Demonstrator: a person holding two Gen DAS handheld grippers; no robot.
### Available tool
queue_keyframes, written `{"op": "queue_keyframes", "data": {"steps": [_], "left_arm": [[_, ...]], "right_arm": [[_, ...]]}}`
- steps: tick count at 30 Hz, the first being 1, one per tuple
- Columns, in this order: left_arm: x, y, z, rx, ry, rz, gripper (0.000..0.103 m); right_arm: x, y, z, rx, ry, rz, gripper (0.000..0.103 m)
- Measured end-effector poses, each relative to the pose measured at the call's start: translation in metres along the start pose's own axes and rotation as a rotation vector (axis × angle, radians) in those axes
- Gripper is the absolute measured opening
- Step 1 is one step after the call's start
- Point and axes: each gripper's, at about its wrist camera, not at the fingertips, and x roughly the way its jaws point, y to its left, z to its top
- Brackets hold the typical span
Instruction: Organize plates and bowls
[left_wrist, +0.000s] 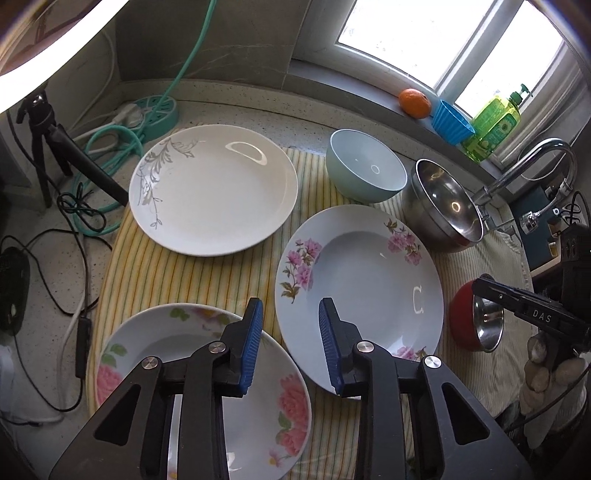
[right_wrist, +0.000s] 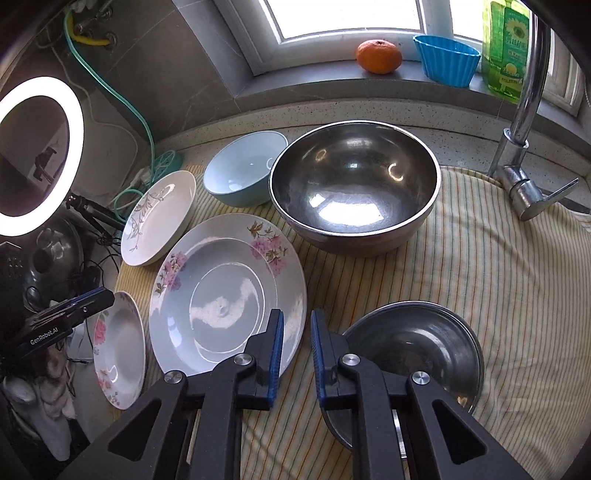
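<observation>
Several dishes lie on a striped cloth (left_wrist: 177, 273): a white plate with a grey leaf pattern (left_wrist: 214, 188) (right_wrist: 159, 218), a large pink-flowered plate (left_wrist: 362, 288) (right_wrist: 221, 295), a smaller rose-patterned plate (left_wrist: 147, 343) (right_wrist: 118, 347), a light blue bowl (left_wrist: 365, 166) (right_wrist: 240, 173), a large steel bowl (left_wrist: 443, 206) (right_wrist: 354, 192) and a small steel bowl with a red outside (left_wrist: 465, 317) (right_wrist: 417, 343). My left gripper (left_wrist: 291, 332) (right_wrist: 107, 295) is open over the gap between the two flowered plates. My right gripper (right_wrist: 297, 343) (left_wrist: 480, 286) hangs between the large flowered plate and the small bowl, with a narrow gap and only cloth showing in it.
A faucet (right_wrist: 524, 122) rises at the right. On the window sill sit an orange (right_wrist: 378, 55), a blue cup (right_wrist: 447, 61) and a green soap bottle (right_wrist: 506, 48). A ring light (right_wrist: 40, 155), a tripod (left_wrist: 48, 133) and cables (left_wrist: 110, 155) crowd the left.
</observation>
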Motion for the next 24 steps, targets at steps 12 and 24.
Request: {"op": "queue_keyframes", "data": {"steps": [12,24], "left_arm": [[0.025,0.008,0.013,0.000,0.072,-0.015,0.028],[0.044,0.011,0.020,0.007,0.115,-0.021,0.028]], "right_arm": [[0.031,0.002,0.010,-0.016,0.073,-0.028,0.010],[0.053,-0.002,0.014,-0.001,0.130,-0.035,0.010]]}}
